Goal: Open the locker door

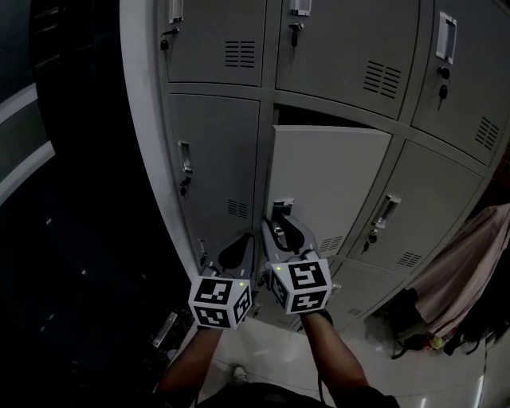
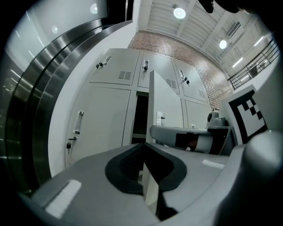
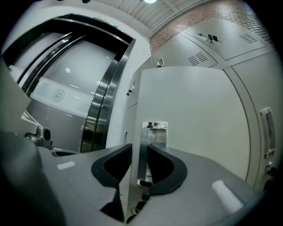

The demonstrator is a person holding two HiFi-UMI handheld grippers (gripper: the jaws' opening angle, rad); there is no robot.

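Grey sheet-metal lockers (image 1: pixel 215 135) fill the head view. They stand on a pale glossy floor (image 1: pixel 271 343), with darkness to their left and a pinkish cloth (image 1: pixel 470 263) hanging at the far right. Small keys (image 1: pixel 166 41) hang in several locks. The locker door (image 1: pixel 331 183) in the middle column stands swung out from its frame, with a dark gap along its top (its neighbours all sit flush). The right gripper (image 1: pixel 279 229) is at that door's free left edge. The left gripper (image 1: pixel 233 252) hangs just beside it, lower and to the left, in front of the neighbouring locker and apart from the door.

The right gripper view shows what the head view cannot. The door's edge runs up between the two black pads, with one jaw behind the panel and the other against the chrome handle (image 3: pixel 154 137) on its face. The jaws are partly closed and clamped on the door there. Beyond the door, this view also takes in a curved brushed-steel band (image 3: pixel 99 114) framing a glass wall.

In the left gripper view the pad tips meet with nothing held between them. Only this view gives the upper room: a brick wall (image 2: pixel 177 48) above the lockers, round ceiling lamps (image 2: pixel 179 12) and a railing (image 2: pixel 261 62) high at the right.
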